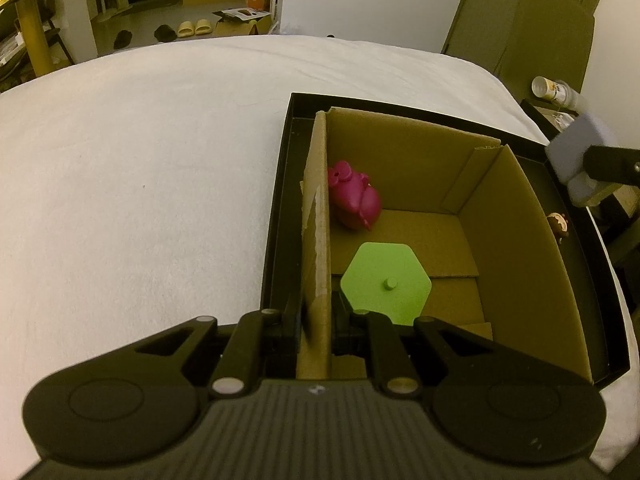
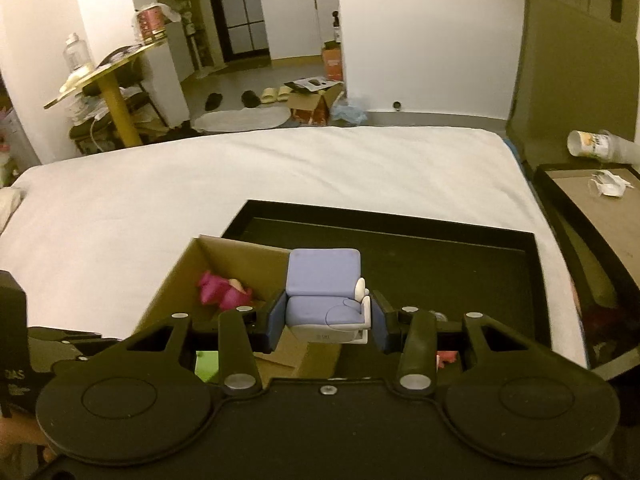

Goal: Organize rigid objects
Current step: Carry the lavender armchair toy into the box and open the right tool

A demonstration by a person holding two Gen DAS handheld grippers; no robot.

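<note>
I am carrying the lilac toy chair in my right gripper, pads clenching its seat from both sides, above the black tray. The cardboard box is lying at eight o'clock below it. My left gripper is clamping shut on the box's near wall, steadying it. Risk, as I judge it: the chair's tall back is sitting above the pads, so a tilt or loose squeeze could be letting it pivot and drop onto the tray, outside the box. Inside the box, the magenta figure is resting at eleven o'clock and the green hexagonal piece nearer me, narrowing the free floor. A small brown figurine is sitting at three o'clock outside.
</note>
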